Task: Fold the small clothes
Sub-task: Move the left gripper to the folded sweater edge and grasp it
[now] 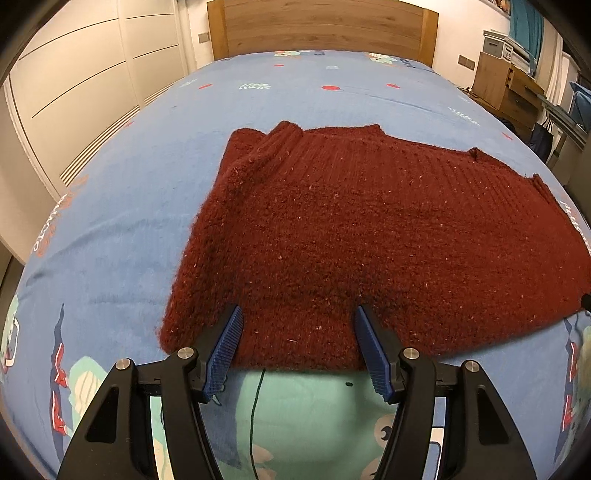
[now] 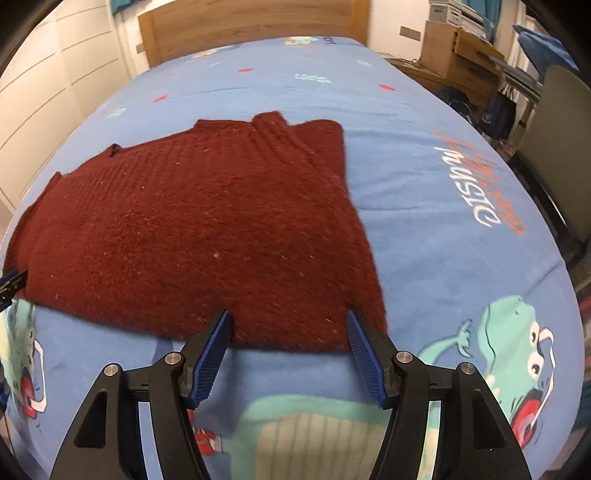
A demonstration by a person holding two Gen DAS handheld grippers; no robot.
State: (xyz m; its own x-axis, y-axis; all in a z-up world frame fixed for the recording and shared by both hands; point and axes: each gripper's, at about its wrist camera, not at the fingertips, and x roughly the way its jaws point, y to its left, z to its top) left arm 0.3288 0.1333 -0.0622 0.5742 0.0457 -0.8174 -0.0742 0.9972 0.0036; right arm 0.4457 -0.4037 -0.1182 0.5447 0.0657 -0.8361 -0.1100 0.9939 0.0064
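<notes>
A dark red knitted sweater [image 1: 369, 229] lies spread flat on the blue cartoon-print bed sheet [image 1: 122, 206], with its ribbed part toward the headboard. My left gripper [image 1: 299, 310] stands open over the sweater's near hem, close to its left corner; the blue pads [image 1: 225, 343] straddle the hem without pinching it. In the right wrist view the same sweater [image 2: 192, 229] fills the middle. My right gripper [image 2: 288, 314] is open over the near hem by the right corner, its pads [image 2: 364, 354] spread wide. Part of the left gripper shows at that view's left edge [image 2: 11, 282].
A wooden headboard [image 1: 321, 26] closes the far end of the bed. White wardrobe doors [image 1: 74, 85] run along the left side. On the right stand a wooden desk [image 1: 506, 88] with boxes, bags on the floor and a chair [image 2: 557, 140].
</notes>
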